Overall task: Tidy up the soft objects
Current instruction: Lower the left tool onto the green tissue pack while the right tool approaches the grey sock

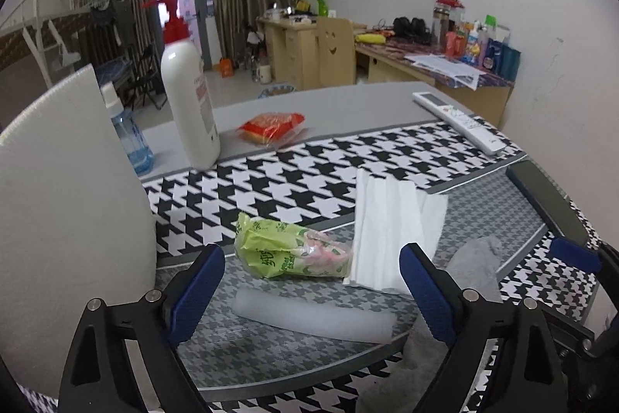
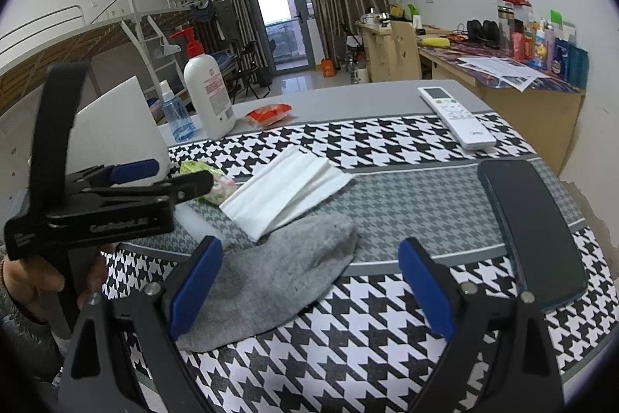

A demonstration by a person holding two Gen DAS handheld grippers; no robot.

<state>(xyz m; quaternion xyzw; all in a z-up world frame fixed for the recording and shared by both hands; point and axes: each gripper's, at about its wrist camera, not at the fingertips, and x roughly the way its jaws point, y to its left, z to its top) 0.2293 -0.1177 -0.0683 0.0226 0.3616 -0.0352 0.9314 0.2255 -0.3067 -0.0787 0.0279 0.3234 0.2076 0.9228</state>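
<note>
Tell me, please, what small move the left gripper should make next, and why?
Probably ease the left gripper forward and down over the green tissue pack, then close. Its jaws stand open with nothing between the pads, and the pack lies just ahead of them, beside the white folded tissues. The right gripper hovers open over the grey sock.

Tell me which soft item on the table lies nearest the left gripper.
The translucent white foam roll, lying between the left gripper's open fingers; the green tissue pack, white folded tissue and grey sock lie farther away.
</note>
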